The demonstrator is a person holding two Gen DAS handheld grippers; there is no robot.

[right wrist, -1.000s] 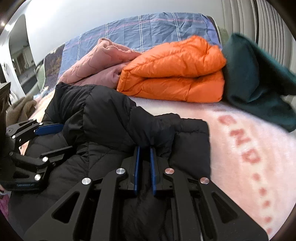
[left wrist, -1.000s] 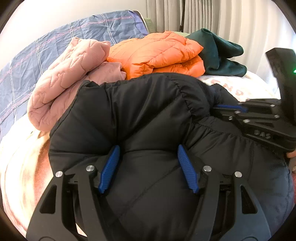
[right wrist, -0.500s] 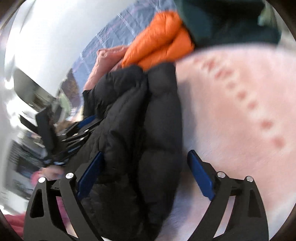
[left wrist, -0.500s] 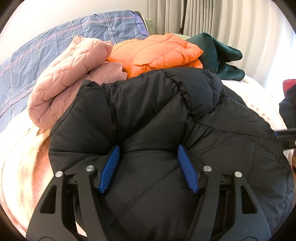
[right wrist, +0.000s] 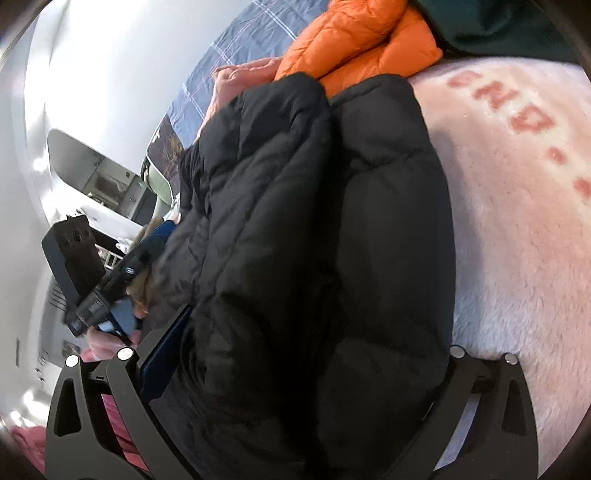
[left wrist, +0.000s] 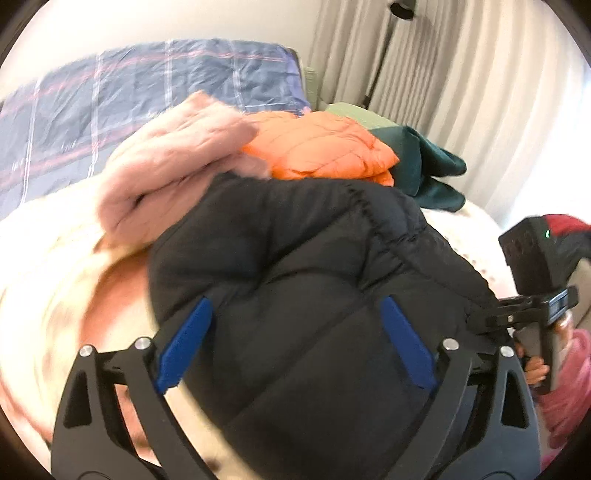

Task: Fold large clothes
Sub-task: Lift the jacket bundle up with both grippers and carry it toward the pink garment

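bulging between both opening, spread grippers — left gripper (left wrist: 295,341), right gripper (right wrist: 306,354) — a puffy quilted black jacket (left wrist: 314,280) hides the fuzzy pink blanket (right wrist: 517,221); orange puffer (left wrist: 325,147) lies behind.

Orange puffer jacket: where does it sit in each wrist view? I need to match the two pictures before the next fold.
Left wrist: the orange puffer jacket lies above centre, folded, behind the black jacket and right of the pink garment.
Right wrist: the orange puffer jacket is at the top edge, just past the black jacket's far end.
Shared landmark: the dark green garment, next to the orange one in both.
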